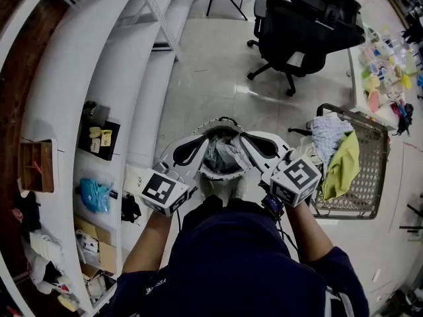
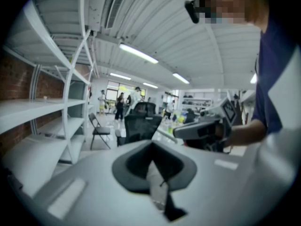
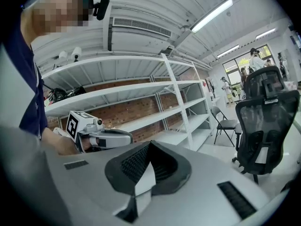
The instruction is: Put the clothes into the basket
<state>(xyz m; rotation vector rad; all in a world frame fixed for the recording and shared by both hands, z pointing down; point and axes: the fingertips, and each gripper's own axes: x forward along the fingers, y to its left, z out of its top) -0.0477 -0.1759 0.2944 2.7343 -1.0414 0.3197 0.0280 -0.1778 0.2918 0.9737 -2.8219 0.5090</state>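
Head view: the left claw (image 1: 209, 133) and right claw (image 1: 244, 136) point inward, tips close together, with a grey-white garment (image 1: 221, 157) bunched between and just below them, in front of the person. The wire basket (image 1: 373, 170) stands on the floor to the right, just beside the right claw and apart from the garment; a yellow-green cloth (image 1: 344, 164) and a pale cloth (image 1: 327, 134) hang over its near rim. White shelves (image 1: 79, 78) run along the left and an office chair (image 1: 301, 28) stands beyond. Left gripper view: the left claw is closed, a thin pale fold of the garment (image 2: 155, 182) pinched between its jaws. Right gripper view: the right claw is closed, clamped on a white fold of the garment (image 3: 141, 181).
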